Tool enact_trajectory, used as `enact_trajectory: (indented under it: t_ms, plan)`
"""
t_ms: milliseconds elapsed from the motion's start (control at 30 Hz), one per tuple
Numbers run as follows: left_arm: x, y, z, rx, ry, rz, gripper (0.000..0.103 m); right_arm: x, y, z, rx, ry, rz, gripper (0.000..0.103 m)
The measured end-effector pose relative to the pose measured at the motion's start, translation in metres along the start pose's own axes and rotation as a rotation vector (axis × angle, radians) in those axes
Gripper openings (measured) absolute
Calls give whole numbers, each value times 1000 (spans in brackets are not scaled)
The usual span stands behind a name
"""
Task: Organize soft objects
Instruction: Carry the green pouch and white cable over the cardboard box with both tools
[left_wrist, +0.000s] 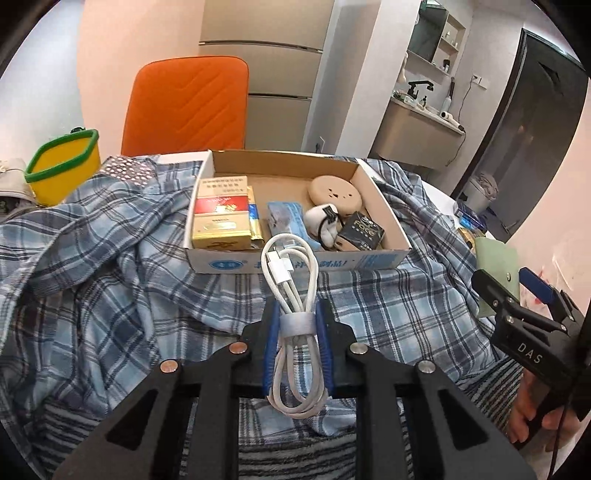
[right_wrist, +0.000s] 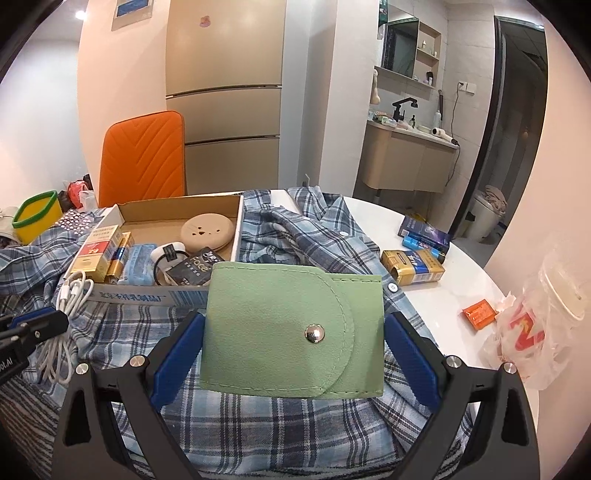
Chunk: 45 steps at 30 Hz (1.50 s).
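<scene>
Soft woven plaid shirt (right_wrist: 295, 424) cloth across the table, matt. Green pouch (right_wrist: 280, 332) looks like grained faux leather, shiny metal snap. White charging cable (left_wrist: 291, 295), smooth plastic, grey fabric strap. Cardboard box (left_wrist: 295, 258), dull brown paperboard. Glossy white tabletop (right_wrist: 436, 295) at right.

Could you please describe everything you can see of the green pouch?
The green pouch is a flat, pale green, leather-like wallet with visible stitching and a rounded flap fastened by a metal snap. It is held roughly level, its two short ends pinched between the blue pads of the right gripper, above the plaid shirt and just in front of the cardboard box.
</scene>
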<state>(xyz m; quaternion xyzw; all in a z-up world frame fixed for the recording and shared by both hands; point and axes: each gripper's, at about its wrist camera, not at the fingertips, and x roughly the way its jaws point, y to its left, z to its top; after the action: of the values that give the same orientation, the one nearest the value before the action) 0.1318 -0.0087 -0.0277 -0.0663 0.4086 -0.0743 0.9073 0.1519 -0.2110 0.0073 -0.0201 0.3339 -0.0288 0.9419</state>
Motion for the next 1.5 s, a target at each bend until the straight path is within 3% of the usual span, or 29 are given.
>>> enact_trajectory:
  t_ms: [200, 500, 800, 1233, 1500]
  plan:
    - [-11, 2, 9, -2, -31, 27, 19, -14, 8, 11, -3, -45, 40, 98]
    - [-49, 3, 38, 2, -146, 72, 19, -46, 29, 41, -81, -167, 90, 98]
    - [-70, 0, 80, -4, -231, 88, 19, -67, 43, 85, -126, -268, 114, 98]
    - [-49, 4, 140, -16, -251, 125, 19, -24, 62, 148, -59, -216, 192, 98]
    - [-18, 11, 151, -20, -213, 146, 19, 5, 71, 162, -30, -208, 211, 98]
